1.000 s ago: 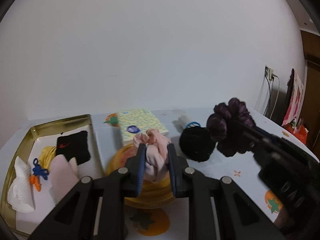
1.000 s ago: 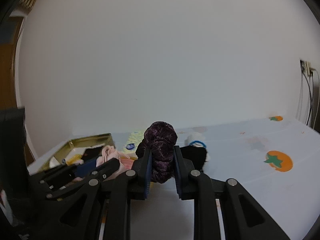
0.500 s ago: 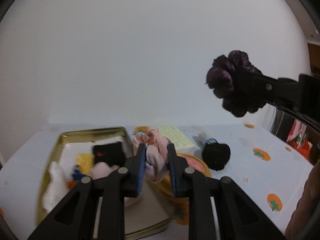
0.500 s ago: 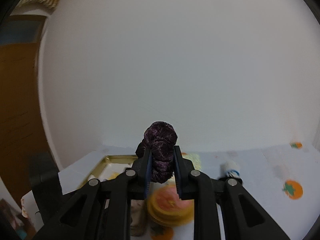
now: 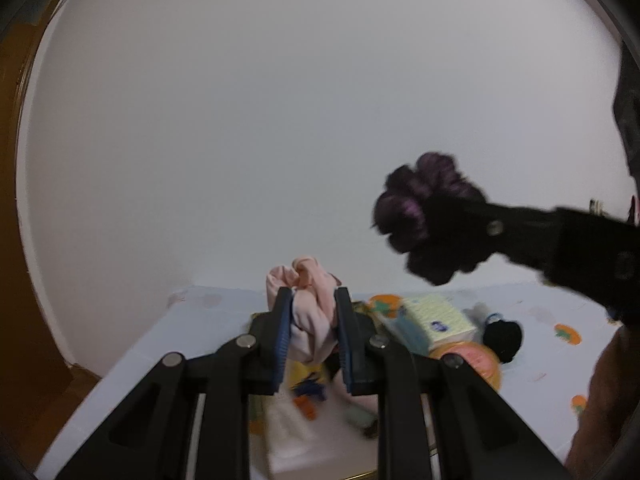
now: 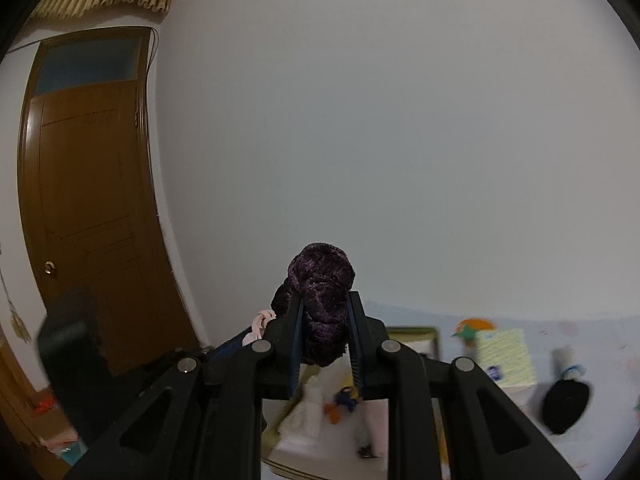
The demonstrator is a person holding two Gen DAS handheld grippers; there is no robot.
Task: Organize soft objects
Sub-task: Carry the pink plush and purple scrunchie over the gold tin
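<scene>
My left gripper [image 5: 314, 312] is shut on a pale pink scrunchie [image 5: 308, 280], which bulges up between the blue pads. In the right wrist view my right gripper [image 6: 324, 320] is shut on a dark purple velvet scrunchie [image 6: 322, 276]. The purple scrunchie [image 5: 420, 216] also hangs in the air at the right of the left wrist view, higher than the pink one. Both grippers are above the table, over the gold-rimmed tray [image 6: 412, 330]. The tray holds a white cloth [image 6: 308, 412] and small blue and orange bits, all blurred.
A yellow tissue pack [image 6: 506, 354], a black fluffy ball [image 6: 566, 406] and an orange-yellow round thing [image 5: 472, 360] lie on the white tablecloth to the right of the tray. A brown door [image 6: 92, 200] stands at the left. A person's arm [image 5: 600, 400] is at the right edge.
Both grippers rose and swung left from over the tablecloth to above the tray, each keeping its scrunchie. The door came into the right wrist view.
</scene>
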